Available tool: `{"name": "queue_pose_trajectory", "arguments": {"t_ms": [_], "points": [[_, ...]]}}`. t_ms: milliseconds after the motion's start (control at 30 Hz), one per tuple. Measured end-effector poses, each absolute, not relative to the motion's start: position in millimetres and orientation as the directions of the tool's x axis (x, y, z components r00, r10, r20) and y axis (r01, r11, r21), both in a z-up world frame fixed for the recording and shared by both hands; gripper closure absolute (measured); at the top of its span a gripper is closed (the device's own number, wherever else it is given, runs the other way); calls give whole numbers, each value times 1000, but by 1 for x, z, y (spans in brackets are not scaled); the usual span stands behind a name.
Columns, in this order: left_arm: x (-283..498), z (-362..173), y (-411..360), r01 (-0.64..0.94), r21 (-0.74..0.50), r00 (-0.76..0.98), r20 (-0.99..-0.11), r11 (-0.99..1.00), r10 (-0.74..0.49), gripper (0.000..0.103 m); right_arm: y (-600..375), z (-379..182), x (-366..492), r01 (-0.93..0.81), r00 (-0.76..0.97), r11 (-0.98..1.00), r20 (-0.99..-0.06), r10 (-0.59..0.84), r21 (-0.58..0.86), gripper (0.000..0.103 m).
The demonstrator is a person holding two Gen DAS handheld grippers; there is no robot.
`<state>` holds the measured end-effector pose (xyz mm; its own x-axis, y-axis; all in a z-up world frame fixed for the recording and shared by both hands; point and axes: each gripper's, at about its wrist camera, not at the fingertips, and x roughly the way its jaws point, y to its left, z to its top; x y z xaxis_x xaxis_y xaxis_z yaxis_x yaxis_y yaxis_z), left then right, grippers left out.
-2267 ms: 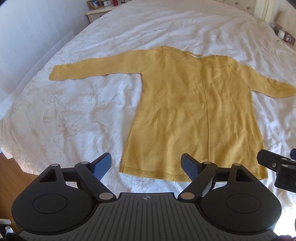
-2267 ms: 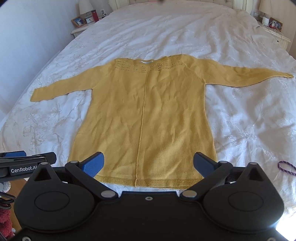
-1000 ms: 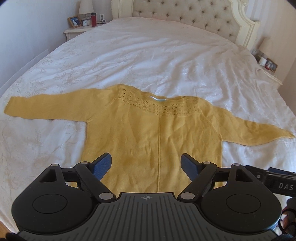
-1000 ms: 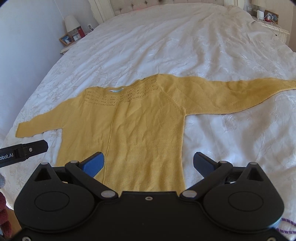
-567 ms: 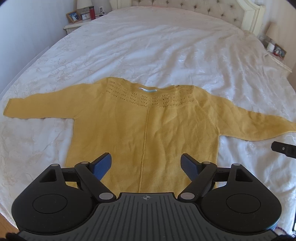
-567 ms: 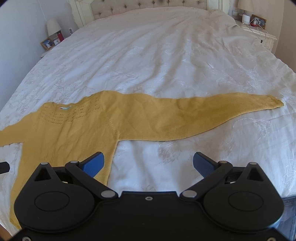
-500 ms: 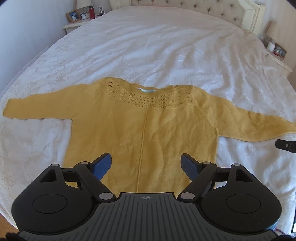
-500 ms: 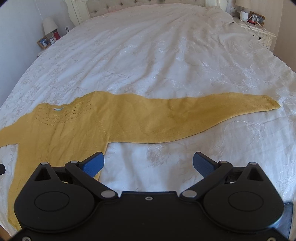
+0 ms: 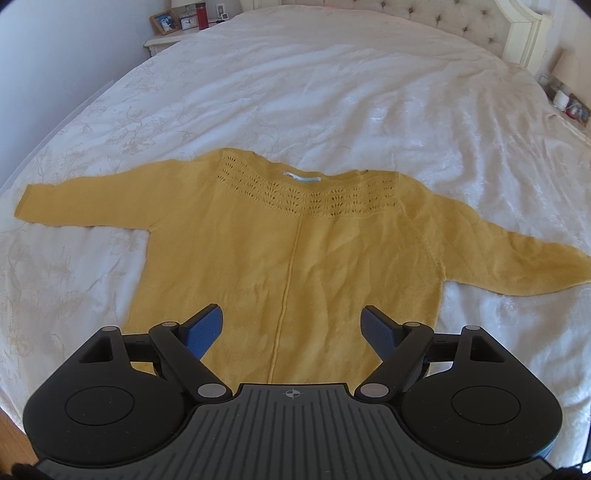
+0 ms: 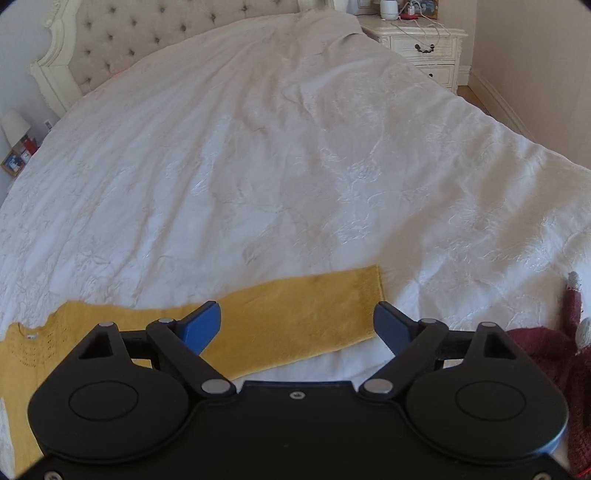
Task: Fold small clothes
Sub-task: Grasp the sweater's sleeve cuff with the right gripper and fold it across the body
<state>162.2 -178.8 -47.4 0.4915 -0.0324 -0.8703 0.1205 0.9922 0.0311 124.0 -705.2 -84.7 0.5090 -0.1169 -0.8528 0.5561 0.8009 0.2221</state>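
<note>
Evidently the soft, limp mustard-yellow knit sweater lay flat on the white bedspread. Its right cuff looked the best hold. The right gripper, just narrowing, and the left gripper both gaped empty.

Ahead of my right hand-held gripper the white bed cover lies bare up to the tufted headboard. Only the yellow sweater lies flat below me; a maroon soft toy crowds my right edge.

Left gripper tilts steeply downward, jaws wide apart, nothing between; right gripper likewise, jaws just narrowing slightly.
</note>
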Motion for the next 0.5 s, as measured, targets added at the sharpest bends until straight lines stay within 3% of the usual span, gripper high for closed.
{"name": "queue_pose_trajectory", "arguments": {"t_ms": [267, 333, 367, 400, 500], "points": [[162, -55, -166, 85, 30, 452, -892, 996, -12, 22, -745, -147, 141, 647, 443, 695, -897, -9, 313, 19], [163, -55, -162, 87, 30, 454, -891, 996, -13, 22, -742, -155, 142, 657, 437, 695, -899, -37, 291, 34], [163, -55, -159, 87, 30, 456, -890, 996, -13, 22, -739, -156, 142, 662, 433, 697, -900, -54, 276, 52], [164, -55, -157, 87, 29, 458, -889, 996, -14, 22, -737, -156, 142, 666, 428, 697, -901, -65, 266, 79], [166, -59, -146, 93, 17, 459, -888, 996, -28, 22, -733, -149, 140, 683, 461, 665, -885, -70, 303, 84]]}}
